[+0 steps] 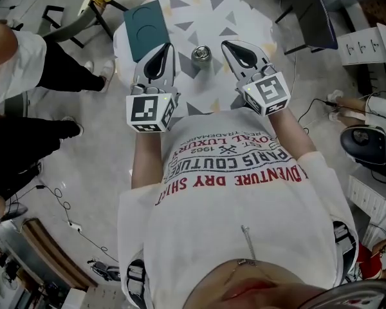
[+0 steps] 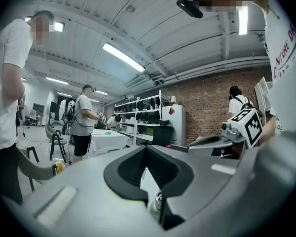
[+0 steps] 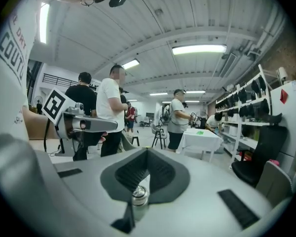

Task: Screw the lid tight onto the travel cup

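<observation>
Travel cup (image 1: 201,55), steel and upright, stands near the middle of a round white table (image 1: 244,15) patterned with grey and yellow triangles, in the gap between the two grippers I am running. The left gripper (image 1: 166,46) and the right gripper (image 1: 227,42) hang level over the table's near edge, each just beside the cup and clear of it, jaws pressed fully together on nothing. Through the slot behind each closed pair I see the cup's shiny top, but I cannot tell whether the lid is seated. A dark green board (image 1: 146,21) lies on the table's far left, apart from the cup and jutting past the rim. Around the table, a pale grey floor (image 1: 96,147) carries loose cables (image 1: 61,201), and a dark chair (image 1: 309,11) stands at the far right. From the left gripper view, a brick wall (image 2: 207,102) closes the room behind open shelves (image 2: 138,115) of dark gear and a white cabinet (image 2: 175,122) bearing a red diamond. From the right gripper view, strip lights (image 3: 200,49) run along a white ribbed ceiling above a cloth-covered table (image 3: 202,137), where a bystander in a grey shirt (image 3: 177,117) stands among others.
</observation>
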